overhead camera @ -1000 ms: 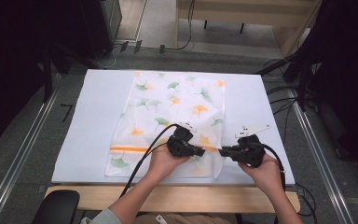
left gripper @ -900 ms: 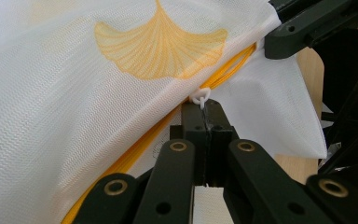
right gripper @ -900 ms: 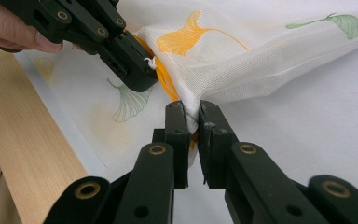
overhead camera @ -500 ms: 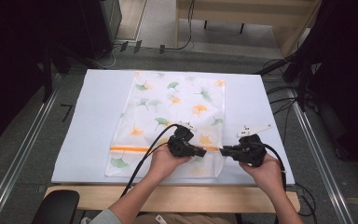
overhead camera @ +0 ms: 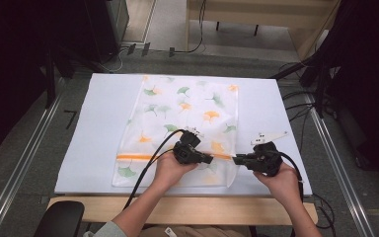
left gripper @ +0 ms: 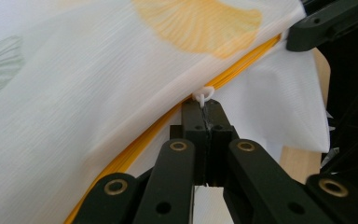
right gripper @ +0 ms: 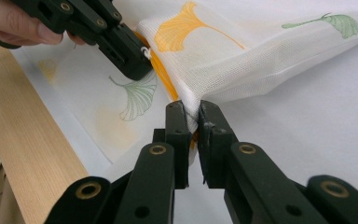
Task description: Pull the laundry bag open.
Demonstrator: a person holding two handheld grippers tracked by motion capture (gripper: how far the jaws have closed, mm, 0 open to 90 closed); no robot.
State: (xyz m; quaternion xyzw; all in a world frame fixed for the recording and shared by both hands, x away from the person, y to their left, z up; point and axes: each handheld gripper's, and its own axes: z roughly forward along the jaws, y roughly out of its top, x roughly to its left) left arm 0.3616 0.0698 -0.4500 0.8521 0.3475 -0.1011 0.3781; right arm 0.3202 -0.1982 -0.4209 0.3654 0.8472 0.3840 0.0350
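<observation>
White-covered table (overhead camera: 98, 123), wooden front edge: one white mesh laundry bag with ginkgo-leaf print and orange zipper (overhead camera: 182, 118), lying flat, centre. Light, limp, likely slippery. Left gripper (overhead camera: 208, 159) pinches the white zipper pull (left gripper: 205, 94); right gripper (overhead camera: 237, 159) pinches the bag's corner beside the zipper end.

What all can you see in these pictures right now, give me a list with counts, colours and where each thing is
mesh laundry bag: one, white with orange and green ginkgo leaves, flat on the table's middle
zipper: one, orange, across the bag's near end
zipper pull: one, white, pinched in the left gripper
table cover: one, white, under the bag
table: one, light wood, near edge bare
left gripper: one, black, shut on the zipper pull
right gripper: one, black, shut on the bag's right edge
hands: two, holding the grippers
</observation>
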